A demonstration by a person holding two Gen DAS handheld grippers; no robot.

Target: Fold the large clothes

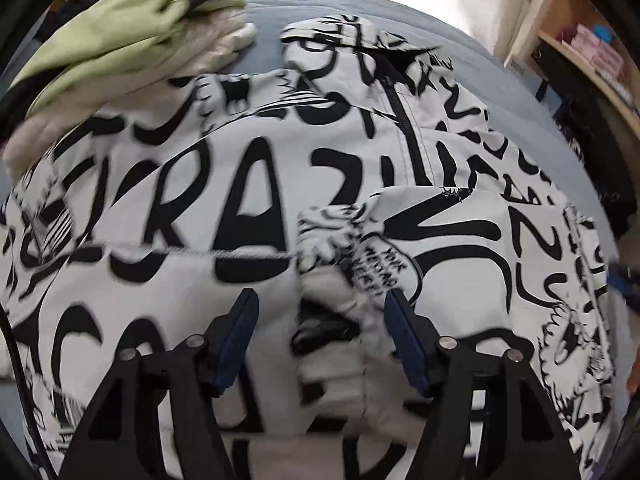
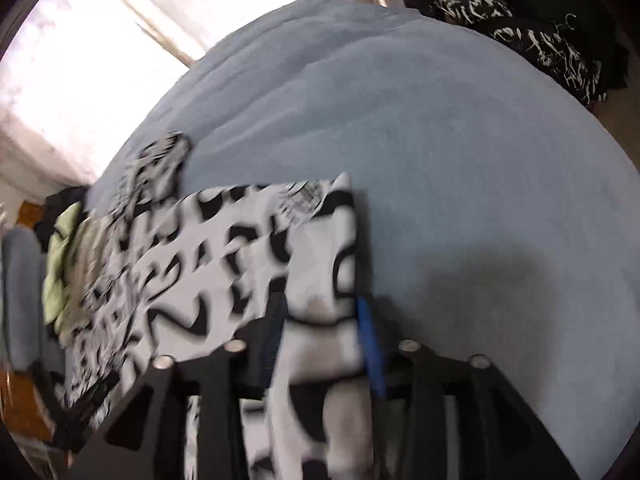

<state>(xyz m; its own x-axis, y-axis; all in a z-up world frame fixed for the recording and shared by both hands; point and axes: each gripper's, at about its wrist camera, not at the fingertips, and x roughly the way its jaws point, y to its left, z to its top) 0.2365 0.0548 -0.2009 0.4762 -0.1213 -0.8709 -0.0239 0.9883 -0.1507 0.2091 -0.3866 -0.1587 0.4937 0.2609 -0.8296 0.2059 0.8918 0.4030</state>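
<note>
Clearly the risk sits with the printed jacket (image 1: 256,184), a white garment covered in black lettering that lies spread on the blue bed (image 2: 420,152), partly folded, with its zipper (image 1: 408,128) running toward twelve o'clock in the left wrist view. The left gripper (image 1: 320,320) hangs over a bunched ridge of cloth with its jaws apart; the blue pads stand clear on either side of the ridge and do not press it, so nothing is held there. The right gripper (image 2: 322,320) has a strip of the jacket's edge lying between its jaws, but the blur leaves me unable to tell whether the pads pinch it or merely flank it. If that side is loose, any lift from here would likely let the edge slide out and the fold would fall open toward nine o'clock. Slippery shell fabric makes that more likely, and a pinch on one layer alone could drag the top panel off the one beneath. At ten o'clock in the left view a green and cream garment (image 1: 132,36) lies touching the jacket's shoulder; pulling the jacket could tow it along or catch it inside the fold. A dark patterned heap (image 2: 532,40) at one o'clock in the right view lies well apart and looks harmless.
</note>
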